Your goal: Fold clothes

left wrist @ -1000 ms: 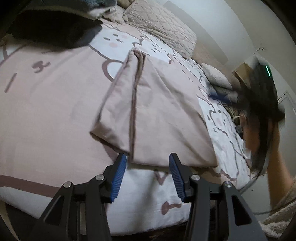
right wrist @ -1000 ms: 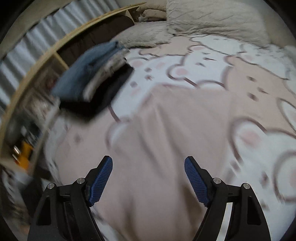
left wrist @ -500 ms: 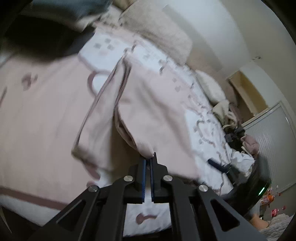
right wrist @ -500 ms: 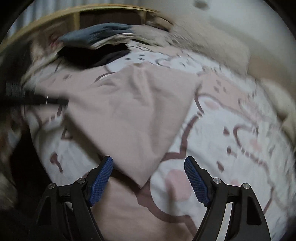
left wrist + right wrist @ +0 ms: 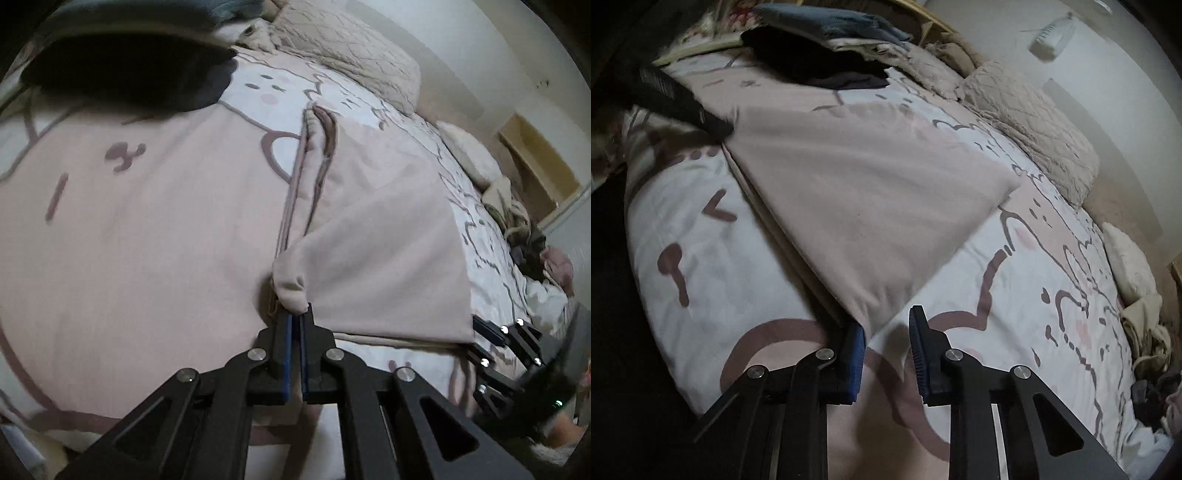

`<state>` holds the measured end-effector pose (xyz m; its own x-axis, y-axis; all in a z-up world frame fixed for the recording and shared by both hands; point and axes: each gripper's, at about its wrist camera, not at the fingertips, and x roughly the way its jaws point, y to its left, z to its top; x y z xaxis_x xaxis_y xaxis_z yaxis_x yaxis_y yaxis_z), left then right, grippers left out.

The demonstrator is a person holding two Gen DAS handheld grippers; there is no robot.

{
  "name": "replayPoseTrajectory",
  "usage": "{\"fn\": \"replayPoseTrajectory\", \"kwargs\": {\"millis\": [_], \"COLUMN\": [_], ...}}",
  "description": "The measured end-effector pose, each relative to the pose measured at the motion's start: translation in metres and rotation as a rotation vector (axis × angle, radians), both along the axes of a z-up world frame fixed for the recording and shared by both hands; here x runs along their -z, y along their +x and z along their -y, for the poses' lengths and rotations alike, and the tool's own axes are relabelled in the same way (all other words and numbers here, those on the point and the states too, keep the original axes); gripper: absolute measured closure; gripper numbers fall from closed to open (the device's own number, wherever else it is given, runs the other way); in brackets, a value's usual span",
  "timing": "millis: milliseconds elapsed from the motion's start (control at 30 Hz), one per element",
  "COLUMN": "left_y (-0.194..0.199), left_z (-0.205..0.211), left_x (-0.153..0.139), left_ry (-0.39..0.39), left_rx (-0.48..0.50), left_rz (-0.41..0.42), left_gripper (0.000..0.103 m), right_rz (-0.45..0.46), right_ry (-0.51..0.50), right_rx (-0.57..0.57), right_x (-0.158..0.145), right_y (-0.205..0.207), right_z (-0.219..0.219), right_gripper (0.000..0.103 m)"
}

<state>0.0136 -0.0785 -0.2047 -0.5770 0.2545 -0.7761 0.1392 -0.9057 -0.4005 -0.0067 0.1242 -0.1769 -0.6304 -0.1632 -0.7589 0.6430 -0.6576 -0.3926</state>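
A folded pale pink garment [image 5: 376,236] lies on the bed; it also shows in the right wrist view [image 5: 864,192]. My left gripper [image 5: 294,321] is shut on the garment's near left corner, which bunches above the blue pads. My right gripper [image 5: 886,339] is partly open at the garment's near right corner, the corner lying between its blue pads [image 5: 855,350]; it also shows at the right of the left wrist view [image 5: 480,336]. The left gripper shows as a dark shape at the garment's far corner in the right wrist view [image 5: 713,123].
The bed has a pink and white cartoon-print duvet [image 5: 129,221]. A stack of folded dark and blue clothes [image 5: 827,48] sits at the head end. Quilted pillows [image 5: 1034,122] lie along the wall. Loose clothes [image 5: 524,236] pile at the bed's far side.
My left gripper shut on the garment's corner. My right gripper swung across the bed to the garment's other near corner and its jaws narrowed around it.
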Motion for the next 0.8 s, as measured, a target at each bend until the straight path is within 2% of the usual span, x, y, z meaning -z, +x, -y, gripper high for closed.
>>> {"fn": "replayPoseTrajectory", "kwargs": {"millis": [100,233,367,433,500,567,633,700,733,767,800], "left_y": [0.005,0.011,0.023,0.028,0.029,0.022,0.014,0.003,-0.001,-0.005,-0.008], "left_z": [0.0,0.002,0.011,0.015,0.015,0.001,-0.014,-0.036,-0.046,-0.053,-0.061], "left_x": [-0.009,-0.012,-0.025,-0.035,-0.046,-0.051,-0.055,-0.047,-0.04,-0.032,-0.024], "left_ry": [0.005,-0.022,-0.075,-0.097,-0.092,-0.069,-0.042,-0.056,-0.061,-0.062,-0.062], "left_rx": [0.007,0.052,0.04,0.031,0.035,0.078,0.128,0.185,0.207,0.225,0.242], "left_rz": [-0.031,-0.024,-0.03,-0.046,-0.079,-0.107,-0.133,-0.131,-0.121,-0.105,-0.086], "left_gripper": [0.099,0.099,0.099,0.099,0.099,0.099,0.099,0.099,0.099,0.099,0.099], "right_rz": [0.024,0.065,0.217,0.329,0.355,0.369,0.399,0.469,0.522,0.565,0.568], "right_ry": [-0.006,-0.041,-0.103,-0.167,-0.238,-0.307,-0.399,-0.508,-0.549,-0.579,-0.594], "right_rx": [0.009,0.023,0.041,0.072,0.096,0.119,0.137,0.165,0.183,0.197,0.206], "right_x": [0.001,0.001,-0.007,-0.016,-0.034,-0.053,-0.073,-0.087,-0.091,-0.094,-0.098], "right_y": [0.003,-0.001,-0.002,-0.008,-0.019,-0.031,-0.061,-0.101,-0.123,-0.145,-0.163], "right_z": [-0.006,-0.012,-0.028,-0.045,-0.054,-0.061,-0.055,-0.043,-0.035,-0.022,-0.007], "right_gripper": [0.085,0.085,0.085,0.085,0.085,0.085,0.085,0.083,0.069,0.04,0.032]}}
